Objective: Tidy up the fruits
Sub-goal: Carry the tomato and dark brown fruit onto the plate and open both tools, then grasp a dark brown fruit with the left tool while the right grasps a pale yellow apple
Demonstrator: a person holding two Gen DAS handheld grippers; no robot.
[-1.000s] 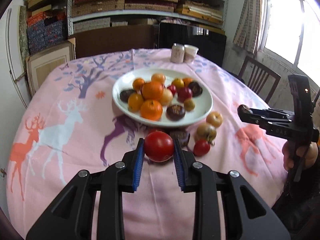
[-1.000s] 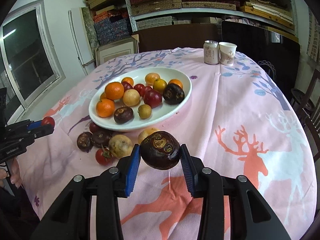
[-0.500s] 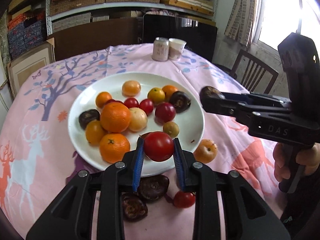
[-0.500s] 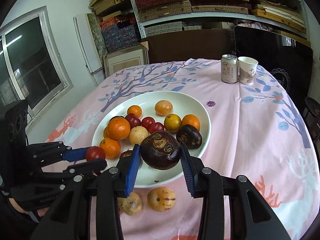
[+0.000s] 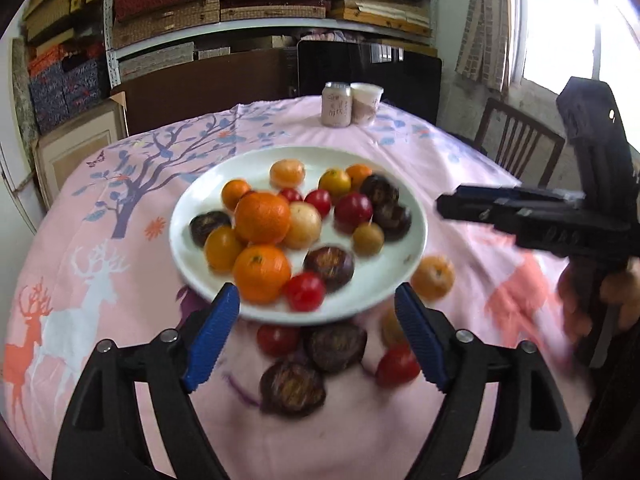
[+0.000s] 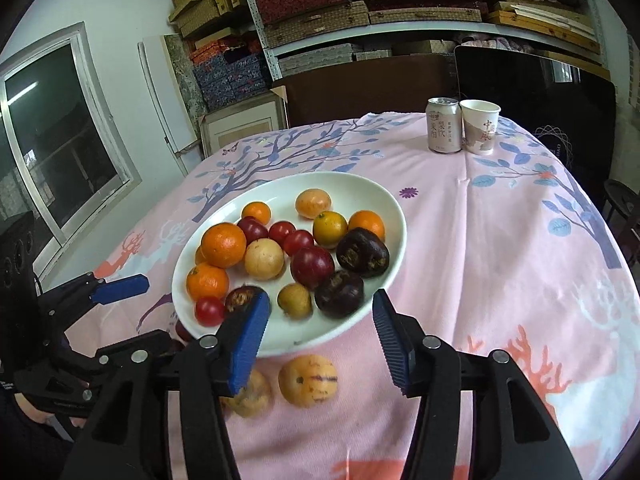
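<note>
Left wrist view: my left gripper [image 5: 318, 312] is opening, nothing between its ribbed blue pads, over the near rim of the glossy white oval plate [image 5: 416, 216] piled with fruit. My right gripper [image 6: 320, 334] is opening too, jaws empty. Round fruits crowd the pink deer-print tablecloth [image 6: 500, 264] below.

Plate [image 6: 394, 204]: white. Cloth [image 6: 500, 240]: pink, printed with blue-leaved trees and white and coral deer. Fruit: oranges [image 6: 223, 245] orange, tomatoes [image 6: 209, 311] red, mangosteens [image 6: 362, 253] dark purple. Gripper pads [image 6: 246, 344]: blue, on black frames. Cup [image 6: 480, 126]: white, red characters.
</note>
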